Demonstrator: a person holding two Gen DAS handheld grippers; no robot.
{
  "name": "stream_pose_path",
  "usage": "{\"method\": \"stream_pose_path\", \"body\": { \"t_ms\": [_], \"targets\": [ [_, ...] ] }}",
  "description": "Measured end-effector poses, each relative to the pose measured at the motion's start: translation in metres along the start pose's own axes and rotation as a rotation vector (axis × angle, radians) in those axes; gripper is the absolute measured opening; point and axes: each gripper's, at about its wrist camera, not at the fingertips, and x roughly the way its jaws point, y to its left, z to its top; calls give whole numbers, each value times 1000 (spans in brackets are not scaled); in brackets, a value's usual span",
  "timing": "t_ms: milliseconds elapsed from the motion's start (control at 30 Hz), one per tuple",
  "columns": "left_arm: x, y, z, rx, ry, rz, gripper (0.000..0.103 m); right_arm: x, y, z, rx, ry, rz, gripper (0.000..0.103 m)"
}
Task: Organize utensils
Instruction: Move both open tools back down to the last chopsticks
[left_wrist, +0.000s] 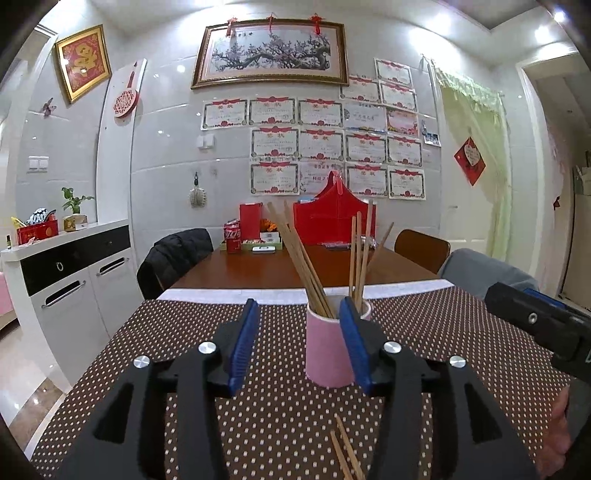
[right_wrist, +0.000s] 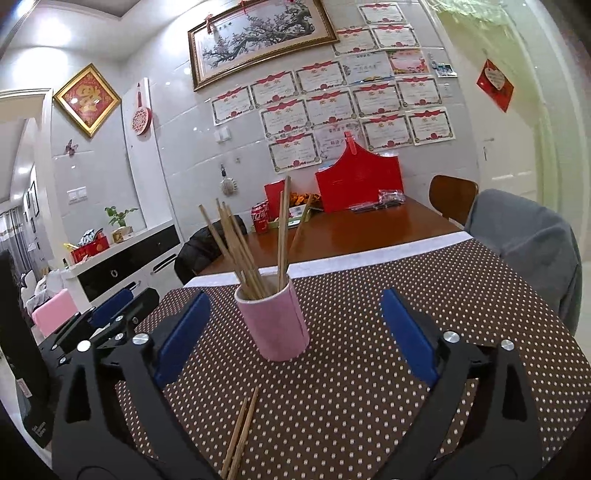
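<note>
A pink cup (left_wrist: 327, 350) stands on the brown dotted tablecloth (left_wrist: 258, 424) and holds several wooden chopsticks (left_wrist: 306, 266). My left gripper (left_wrist: 301, 343) is open and empty, just in front of the cup; its right finger overlaps the cup. Two loose chopsticks (left_wrist: 345, 454) lie on the cloth below it. In the right wrist view the cup (right_wrist: 275, 321) stands between and beyond the open, empty right gripper (right_wrist: 295, 332). The loose chopsticks (right_wrist: 240, 435) lie near its left finger. The right gripper also shows in the left wrist view (left_wrist: 543, 325), and the left gripper in the right wrist view (right_wrist: 107, 314).
A brown wooden table (left_wrist: 277, 266) continues behind the cloth with a red can (left_wrist: 233, 240), red boxes (left_wrist: 334, 218) and small packets. Chairs stand at both sides, one with a black jacket (left_wrist: 173, 254), one with a grey cover (right_wrist: 528, 243). A white sideboard (left_wrist: 74, 273) is at the left.
</note>
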Motion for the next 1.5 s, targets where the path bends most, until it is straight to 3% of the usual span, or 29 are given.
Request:
{"method": "stream_pose_path", "body": {
  "t_ms": [200,333,500,633,1067,1300,1500],
  "targets": [
    [-16,2,-8,5,43,2,50,-14,5,-9,13,39,42,96],
    [-20,7,-13,-8,100,-20,55,-19,12,-12,-1,64,3,96],
    [-23,8,-24,39,164,-39,60,-26,27,-24,-122,72,-13,96],
    [-21,12,-37,20,238,-41,60,-21,35,-39,-182,134,0,96],
    [-22,19,-81,-16,390,4,60,11,25,-75,-82,303,62,96],
    [-8,29,-86,-25,450,22,60,38,18,-83,-18,410,33,96],
    [8,41,-89,-48,477,11,60,59,25,-95,-36,502,-26,96]
  ]
}}
